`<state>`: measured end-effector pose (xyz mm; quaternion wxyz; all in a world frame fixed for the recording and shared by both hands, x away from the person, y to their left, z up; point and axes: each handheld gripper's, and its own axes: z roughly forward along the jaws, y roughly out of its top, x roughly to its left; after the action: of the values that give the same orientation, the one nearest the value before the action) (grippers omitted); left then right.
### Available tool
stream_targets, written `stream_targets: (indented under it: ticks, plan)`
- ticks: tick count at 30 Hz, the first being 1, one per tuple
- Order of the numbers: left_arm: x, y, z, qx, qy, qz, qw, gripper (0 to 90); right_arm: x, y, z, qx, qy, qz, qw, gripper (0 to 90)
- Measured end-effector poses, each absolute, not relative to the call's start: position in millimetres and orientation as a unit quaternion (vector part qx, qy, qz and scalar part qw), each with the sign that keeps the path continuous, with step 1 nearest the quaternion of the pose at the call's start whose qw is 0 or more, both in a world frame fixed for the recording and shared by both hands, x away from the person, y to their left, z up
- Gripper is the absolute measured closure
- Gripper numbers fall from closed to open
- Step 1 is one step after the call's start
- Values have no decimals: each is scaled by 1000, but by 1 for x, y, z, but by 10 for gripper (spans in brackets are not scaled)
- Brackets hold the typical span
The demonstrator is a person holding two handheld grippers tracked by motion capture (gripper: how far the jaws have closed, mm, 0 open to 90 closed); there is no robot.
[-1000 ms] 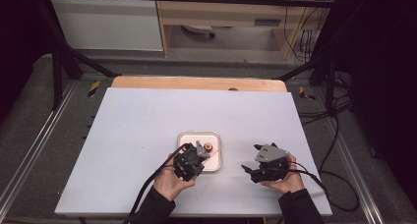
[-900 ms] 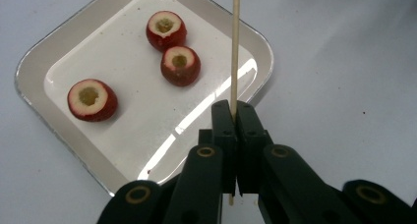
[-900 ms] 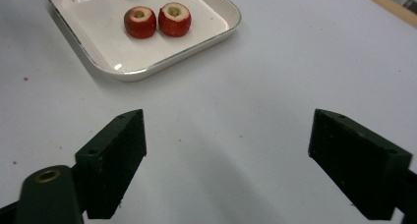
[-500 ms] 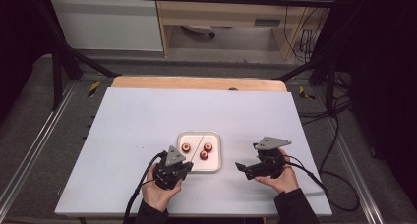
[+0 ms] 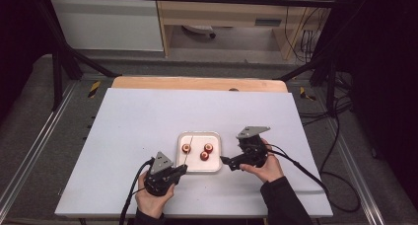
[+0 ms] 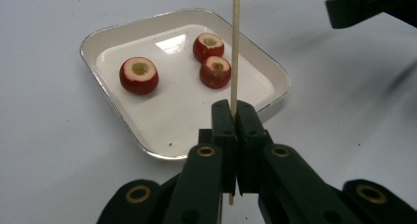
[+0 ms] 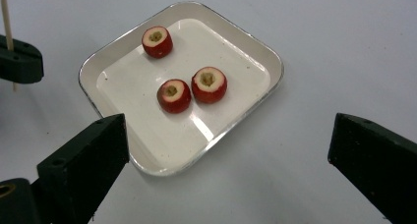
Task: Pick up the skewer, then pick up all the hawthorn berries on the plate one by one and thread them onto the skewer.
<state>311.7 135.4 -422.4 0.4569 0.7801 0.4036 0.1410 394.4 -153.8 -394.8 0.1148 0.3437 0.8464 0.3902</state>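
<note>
Three red fruit pieces (image 7: pixel 208 84) sit in a white tray (image 7: pixel 255 42), well ahead of the right gripper (image 7: pixel 231 150), whose jaws have just been opening and now stand spread wide with nothing between them. Risk: a closing pinch on the paired pieces could nudge one aside or crush the cored flesh. Left gripper (image 6: pixel 235 117) has its jaws pressed together on a thin wooden skewer (image 6: pixel 235 47), upright above them; a tilt could snap it or miss the hole.

A thin wooden skewer (image 6: pixel 235 47) stands upright, clamped in the left tool (image 6: pixel 235 117).
</note>
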Motion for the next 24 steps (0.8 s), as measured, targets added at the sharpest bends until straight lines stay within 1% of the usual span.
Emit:
stream_targets:
  ticks: [11, 18, 20, 24]
  plan:
    - [311, 143, -430, 775, 404, 140, 464, 888, 425, -125, -393, 327, 870, 355, 101, 51]
    - [311, 144, -431, 779, 402, 142, 460, 888, 444, -110, -396, 314, 888, 325, 83, 115]
    - [311, 143, -431, 781, 402, 142, 456, 888, 450, -106, -397, 306, 893, 321, 82, 156]
    - [311, 142, -432, 783, 401, 137, 455, 887, 456, -96, -399, 293, 903, 310, 58, 225]
